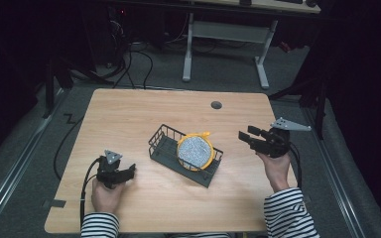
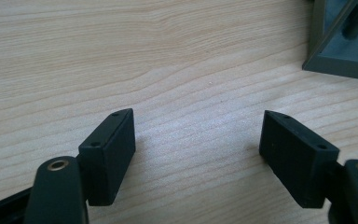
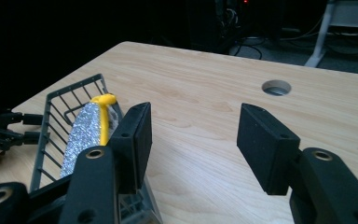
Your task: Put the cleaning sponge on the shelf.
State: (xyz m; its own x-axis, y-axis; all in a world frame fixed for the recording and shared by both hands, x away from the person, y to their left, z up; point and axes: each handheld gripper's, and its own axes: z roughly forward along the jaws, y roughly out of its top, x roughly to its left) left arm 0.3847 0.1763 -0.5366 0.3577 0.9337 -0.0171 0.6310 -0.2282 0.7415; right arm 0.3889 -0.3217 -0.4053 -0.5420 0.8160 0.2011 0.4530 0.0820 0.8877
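A dark wire basket (image 1: 164,144) sits in the middle of the wooden table (image 1: 129,114). A round silver glittery disc with a yellow rim (image 1: 195,151) stands tilted on edge inside it, seen edge-on as the disc (image 3: 85,133) in the right gripper view. My left gripper (image 1: 131,169) is open near the table's front left, jaws low over bare wood, a corner of the basket (image 2: 340,56) ahead. My right gripper (image 1: 244,134) is open at the right, held above the table and pointing toward the basket (image 3: 65,109). Nothing is between either pair of jaws.
A round cable hole (image 1: 216,105) lies near the table's far edge, also the hole (image 3: 276,87) ahead of the right gripper. Cables trail from both grippers. Beyond the table are a dark floor with cables and a white desk frame (image 1: 225,34).
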